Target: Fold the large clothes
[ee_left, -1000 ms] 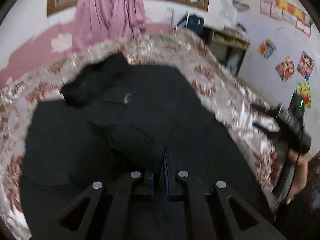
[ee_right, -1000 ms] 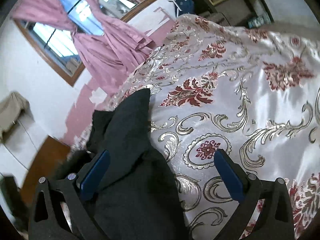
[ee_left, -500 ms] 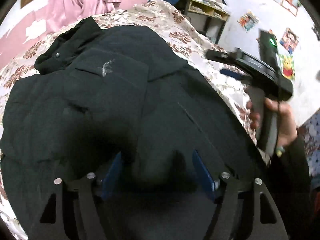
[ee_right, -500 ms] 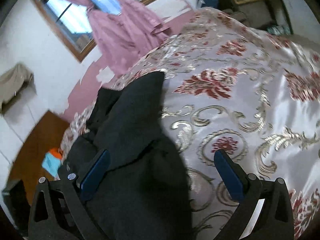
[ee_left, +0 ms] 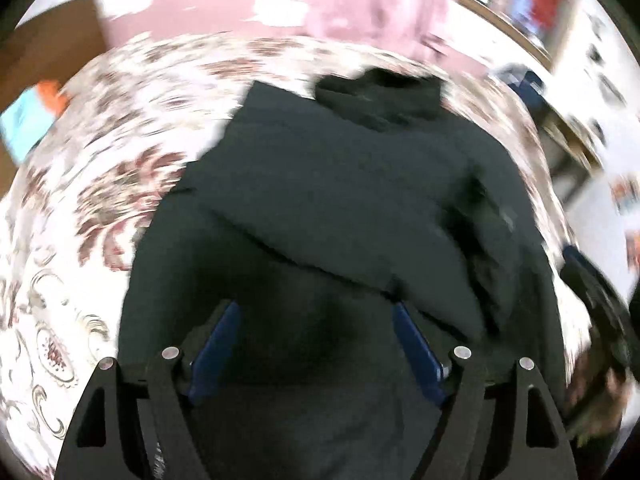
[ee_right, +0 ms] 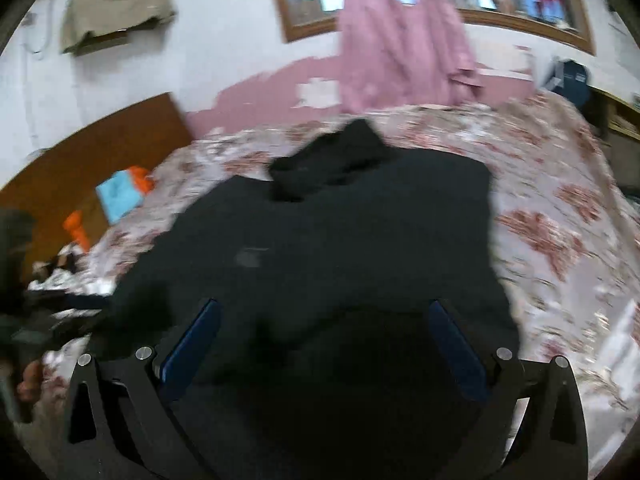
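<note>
A large black jacket point(ee_left: 340, 200) lies spread on the flowered bedspread point(ee_left: 100, 184), its collar point(ee_left: 380, 96) at the far end. My left gripper point(ee_left: 316, 312) hovers over the jacket's near part, its jaws opening; dark cloth lies below them and the blue pads point(ee_left: 216, 344) press on nothing. In the right wrist view the same jacket point(ee_right: 340, 232) fills the middle, collar point(ee_right: 332, 160) towards the wall. My right gripper point(ee_right: 323, 308) is open wide above the near hem, with nothing held. Both views are motion-blurred.
The bedspread point(ee_right: 560, 220) runs wide to the right of the jacket. A wooden headboard point(ee_right: 80, 152) with blue and orange items point(ee_right: 120, 196) is at the left. Pink curtain point(ee_right: 400, 40) hangs at the window behind. A hand point(ee_right: 28, 376) shows at the left edge.
My left gripper was shut on a fold of the jacket, then let go and swung across it. My right gripper stayed open, rose and rolled from the jacket's edge to over its middle.
</note>
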`<state>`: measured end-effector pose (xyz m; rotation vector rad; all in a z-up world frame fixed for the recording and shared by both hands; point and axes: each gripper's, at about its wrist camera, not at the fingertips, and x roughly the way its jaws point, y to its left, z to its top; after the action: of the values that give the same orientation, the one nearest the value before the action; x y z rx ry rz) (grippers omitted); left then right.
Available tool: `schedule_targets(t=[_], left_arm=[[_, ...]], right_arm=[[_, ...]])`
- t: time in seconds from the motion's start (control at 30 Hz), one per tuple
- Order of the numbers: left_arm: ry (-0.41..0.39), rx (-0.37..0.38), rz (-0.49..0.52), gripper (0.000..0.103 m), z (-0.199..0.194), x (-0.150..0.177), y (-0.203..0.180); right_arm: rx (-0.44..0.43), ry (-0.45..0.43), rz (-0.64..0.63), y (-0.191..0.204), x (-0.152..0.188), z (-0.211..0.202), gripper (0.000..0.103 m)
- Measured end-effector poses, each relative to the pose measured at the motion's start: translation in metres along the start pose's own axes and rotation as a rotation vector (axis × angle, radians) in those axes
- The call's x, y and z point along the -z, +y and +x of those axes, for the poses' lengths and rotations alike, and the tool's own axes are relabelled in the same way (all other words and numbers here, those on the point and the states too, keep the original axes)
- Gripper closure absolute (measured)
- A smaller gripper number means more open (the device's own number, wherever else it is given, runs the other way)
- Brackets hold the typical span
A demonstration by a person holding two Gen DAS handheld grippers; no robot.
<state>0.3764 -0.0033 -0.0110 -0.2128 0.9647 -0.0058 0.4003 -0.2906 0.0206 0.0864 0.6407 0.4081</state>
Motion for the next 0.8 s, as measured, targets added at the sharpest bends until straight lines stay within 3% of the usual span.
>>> schedule_targets(t=[0.07,0.23,0.4,0.43,0.47,0.57,0.67,0.8], left_arm=[[-0.013,0.019,-0.053,0.025,0.008,-0.007,0.018],[-0.015,0.016,-0.131,0.025,0.020,-0.021,0.039],[-0.036,0.037,-0.109,0.025,0.018,-0.027,0.047],[-0.047,0.037,-0.101,0.025,0.017,-0.027,0.047],[-0.055,0.036,-0.096,0.025,0.017,-0.027,0.047],[-0.061,0.031,-0.066,0.025,0.018,-0.028,0.043],[-0.063,0.041,-0.051,0.025,0.019,-0.029,0.037],[-0.075,0.035,-0.009,0.025,0.025,-0.029,0.020]], right_arm=[[-0.011,0.002,-0.017,0.020,-0.005,0.007,0.001],[0.071,0.075,-0.136,0.076,-0.006,0.035,0.001],[0.258,0.153,-0.337,0.124,0.015,0.056,0.003],[0.274,0.154,-0.347,0.126,0.013,0.055,0.012],[0.297,0.151,-0.346,0.127,0.013,0.052,0.033],[0.309,0.118,-0.248,0.111,0.007,0.034,0.076],[0.300,0.042,-0.130,0.080,0.002,0.004,0.084],[0.305,-0.039,0.028,0.033,0.005,-0.043,0.086]])
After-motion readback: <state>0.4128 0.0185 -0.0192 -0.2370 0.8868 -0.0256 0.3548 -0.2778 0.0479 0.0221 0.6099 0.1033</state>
